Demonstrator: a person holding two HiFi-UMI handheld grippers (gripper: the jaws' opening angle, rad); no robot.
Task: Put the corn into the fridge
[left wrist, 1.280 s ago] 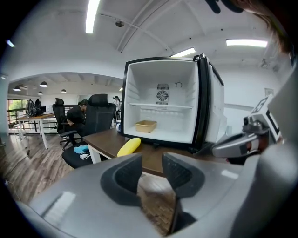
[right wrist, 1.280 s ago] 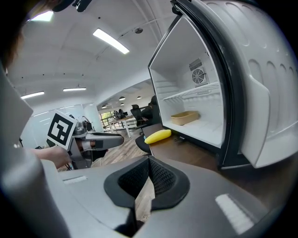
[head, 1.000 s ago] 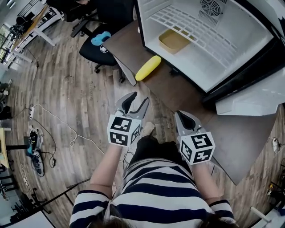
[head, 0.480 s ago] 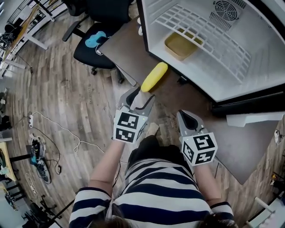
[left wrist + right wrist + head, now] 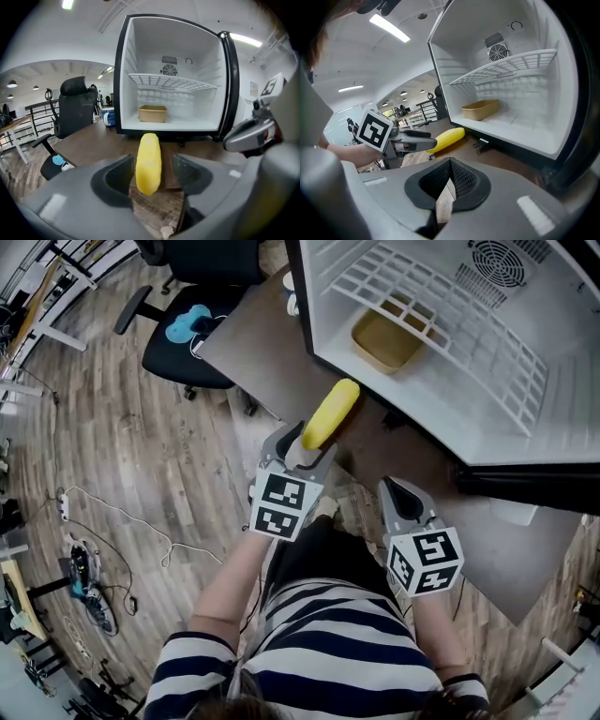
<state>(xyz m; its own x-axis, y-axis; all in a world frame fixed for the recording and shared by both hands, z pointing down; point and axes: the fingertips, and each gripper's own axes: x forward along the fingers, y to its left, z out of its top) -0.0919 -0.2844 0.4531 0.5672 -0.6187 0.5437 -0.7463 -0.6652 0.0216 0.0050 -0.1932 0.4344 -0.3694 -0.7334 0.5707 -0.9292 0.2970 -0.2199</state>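
The yellow corn (image 5: pixel 330 413) lies on the brown table (image 5: pixel 251 345) in front of the open fridge (image 5: pixel 450 352), its near end over the table's edge. My left gripper (image 5: pixel 300 442) is open, one jaw on each side of that near end. In the left gripper view the corn (image 5: pixel 148 159) sits between the pads, close to the left one, with a gap on the right. My right gripper (image 5: pixel 404 493) hangs lower right, shut and holding nothing. In the right gripper view the corn (image 5: pixel 447 137) is seen with the left gripper's fingers (image 5: pixel 417 138) beside it.
A tan tray (image 5: pixel 386 338) rests on the fridge's white floor under a wire shelf (image 5: pixel 168 82). The fridge door (image 5: pixel 230 89) stands open at the right. A cup (image 5: pixel 108 117) sits on the table at left. A black office chair (image 5: pixel 183 329) and cables (image 5: pixel 122 521) are on the wood floor.
My left gripper has moved forward to the table edge, and its jaws now stand around the corn's near end. The right gripper has stayed about where it was, still shut.
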